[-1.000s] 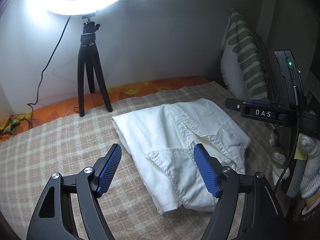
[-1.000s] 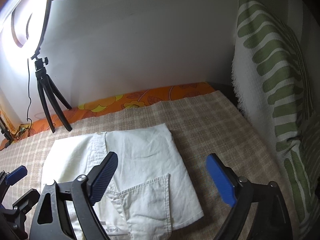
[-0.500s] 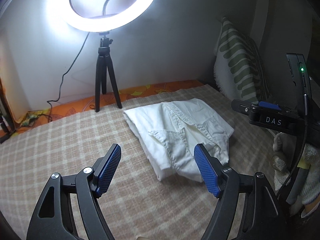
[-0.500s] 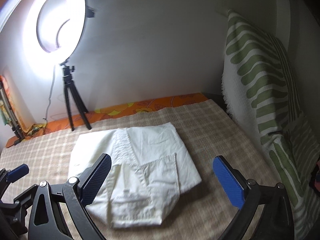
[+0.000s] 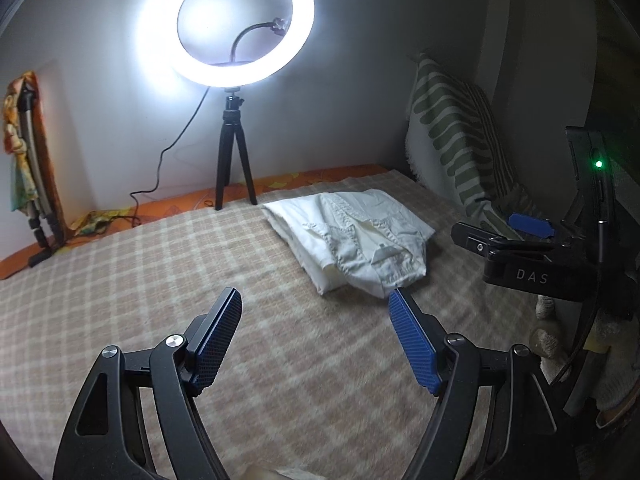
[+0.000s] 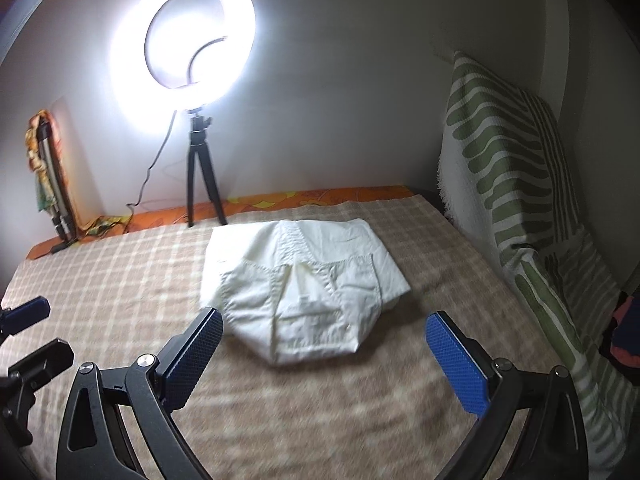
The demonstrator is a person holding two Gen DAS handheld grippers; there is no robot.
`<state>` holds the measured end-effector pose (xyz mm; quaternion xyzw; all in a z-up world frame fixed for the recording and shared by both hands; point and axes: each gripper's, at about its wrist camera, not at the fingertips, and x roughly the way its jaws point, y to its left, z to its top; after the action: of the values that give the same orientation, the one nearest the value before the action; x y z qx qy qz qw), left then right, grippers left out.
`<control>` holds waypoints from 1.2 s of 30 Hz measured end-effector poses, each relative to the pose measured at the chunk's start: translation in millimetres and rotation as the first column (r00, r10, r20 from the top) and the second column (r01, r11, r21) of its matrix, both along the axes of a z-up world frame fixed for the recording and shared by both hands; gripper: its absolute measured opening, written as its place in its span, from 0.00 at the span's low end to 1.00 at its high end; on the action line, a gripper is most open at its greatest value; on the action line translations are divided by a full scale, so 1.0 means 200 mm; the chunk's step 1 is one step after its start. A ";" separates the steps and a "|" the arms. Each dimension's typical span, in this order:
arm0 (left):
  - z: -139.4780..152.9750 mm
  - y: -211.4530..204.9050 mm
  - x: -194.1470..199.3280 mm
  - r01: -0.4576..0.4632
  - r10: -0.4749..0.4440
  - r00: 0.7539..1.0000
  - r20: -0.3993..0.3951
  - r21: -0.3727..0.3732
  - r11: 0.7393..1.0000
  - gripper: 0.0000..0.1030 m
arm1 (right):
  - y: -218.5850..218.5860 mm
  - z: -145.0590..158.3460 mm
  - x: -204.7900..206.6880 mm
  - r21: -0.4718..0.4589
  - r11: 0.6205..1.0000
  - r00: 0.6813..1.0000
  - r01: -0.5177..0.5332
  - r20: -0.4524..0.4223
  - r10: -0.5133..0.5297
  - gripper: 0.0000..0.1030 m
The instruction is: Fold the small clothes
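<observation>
**Both tools open and empty, folded garment lying on the bed**

Left tool (image 5: 314, 300): spread fairly wide, blue pads bare, gripping nothing and touching nothing. Hangs above the checked blanket (image 5: 160, 280), with the white garment (image 5: 360, 236) farther off and to the right.

Right tool (image 6: 324, 318): spread as wide as can be, having just been opening, with nothing between the pads. Hovers just short of the garment's near edge, apart from the cloth as far as can be told.

Garment: rests flat on the bed toward the far right of the blanket, in a compact bundle with seams and pockets uppermost. Lies nearer than the tripod (image 5: 232, 168) of the ring light (image 5: 224, 28), and left of the striped cushion (image 5: 452, 132).

Seems to be the letting-go at the end of a fold, with the bundle left to settle. To do this well:

- Keep both tools above the cloth so that no pad catches the near hem and drags a layer open.
- Hold the pads apart until well clear of the garment.
- Check the bundle's edges. The near end looks rounded and slightly puffed, and the right corner sticks out past the rest.
- If another fold or a tidy-up is wanted, come in low from the near side, pinch through all layers at the two near corners, and lift evenly.
- Avoid pressing down hard, since the soft blanket may ruck up beneath.
</observation>
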<state>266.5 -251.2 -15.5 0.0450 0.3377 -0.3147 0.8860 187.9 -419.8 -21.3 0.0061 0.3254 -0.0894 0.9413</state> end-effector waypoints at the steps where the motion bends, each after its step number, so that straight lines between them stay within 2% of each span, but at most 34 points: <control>1: 0.00 0.02 -0.02 -0.005 0.005 1.000 0.004 0.003 1.000 0.78 | 0.02 0.00 -0.03 -0.001 1.000 1.000 -0.001 0.005 0.001 1.00; 5: 0.02 0.11 -0.10 -0.015 0.015 1.000 0.026 0.000 1.000 0.79 | 0.09 0.00 -0.13 0.015 1.000 1.000 0.003 0.015 -0.003 1.00; 12: 0.02 0.20 -0.22 -0.032 0.029 0.997 0.078 0.045 0.998 0.84 | 0.15 -0.02 -0.26 0.003 1.000 0.998 0.030 0.046 -0.030 1.00; 18: -0.01 0.22 -0.26 -0.044 0.035 0.993 0.112 0.075 0.996 0.95 | 0.17 -0.04 -0.29 0.016 0.999 0.997 0.038 0.062 -0.039 1.00; 27: -0.08 0.23 -0.25 -0.041 0.033 0.997 0.076 0.106 0.994 0.96 | 0.19 -0.09 -0.28 0.000 1.000 0.998 0.030 0.060 -0.030 1.00; 36: -0.08 0.23 -0.25 -0.042 0.034 0.996 0.078 0.109 0.993 0.96 | 0.19 -0.10 -0.26 0.026 0.999 0.998 0.037 0.050 -0.038 1.00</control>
<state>216.3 -205.1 -30.7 0.0998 0.3213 -0.2766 0.9002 135.9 -382.8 -42.2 0.0265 0.3024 -0.1028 0.9472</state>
